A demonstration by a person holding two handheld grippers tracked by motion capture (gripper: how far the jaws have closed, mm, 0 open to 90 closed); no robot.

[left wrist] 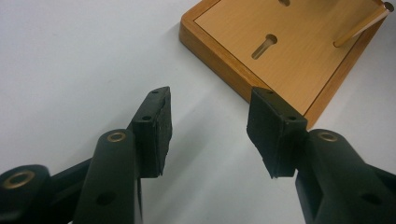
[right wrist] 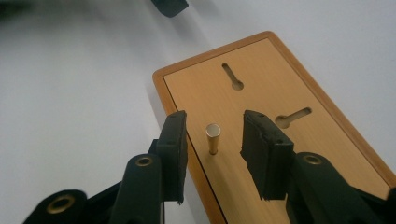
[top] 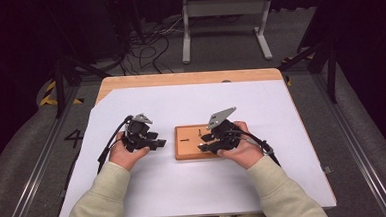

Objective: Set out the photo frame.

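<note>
The high view takes in both hands on the white-covered worktop (top: 150, 191), with the left tongs (top: 158, 142) lying just left of the one wooden board (top: 187, 150) and the right tongs (top: 203, 142) over its right part. The right gripper view adds one brass peg (right wrist: 213, 138) standing upright in that board, untouched between the right tongs' moderately parted pads, beside two keyhole slots (right wrist: 232, 76). The left gripper view shows the left tongs (left wrist: 208, 128) spread fairly wide and holding nothing above the white sheet, the board's corner just beyond.
</note>
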